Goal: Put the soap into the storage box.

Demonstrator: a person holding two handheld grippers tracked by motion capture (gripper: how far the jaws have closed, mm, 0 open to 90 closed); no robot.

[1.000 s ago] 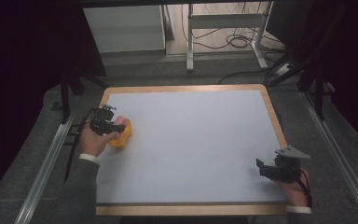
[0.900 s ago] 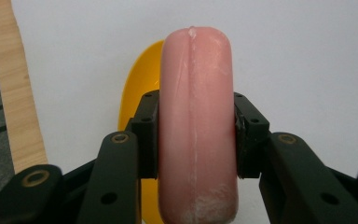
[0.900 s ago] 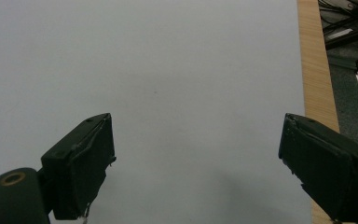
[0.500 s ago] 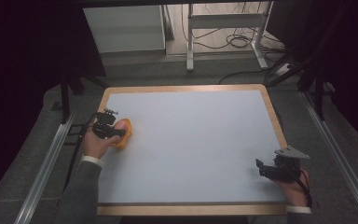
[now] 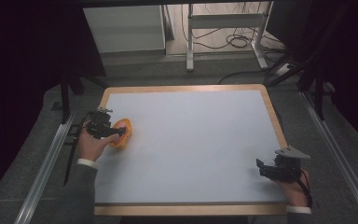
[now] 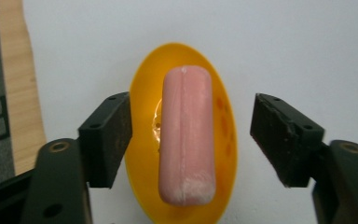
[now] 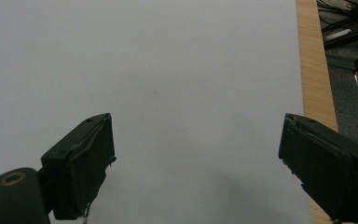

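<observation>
A pink sausage-shaped piece [image 6: 186,135] lies lengthwise in an orange oval dish [image 6: 223,135] on the white table top. My left gripper [image 6: 191,135] is open and hangs just over the dish, one jaw on each side of it, touching neither dish nor piece. From above, the same dish [image 5: 122,132] sits near the table's left edge with the left gripper [image 5: 103,127] at its left side. Near the front right corner my right gripper [image 5: 264,169] rests open above bare table, and nothing lies between its jaws [image 7: 196,163].
The white table top [image 5: 191,140] has a wooden rim [image 5: 186,88]. Metal rails [image 5: 46,168] run along both sides below it. Behind the table stand a metal frame [image 5: 223,21] and loose cables [image 5: 237,42] on the floor.
My left gripper has slid toward the table's left edge and now stands beside the orange dish rather than over it. The right gripper has stayed still.
</observation>
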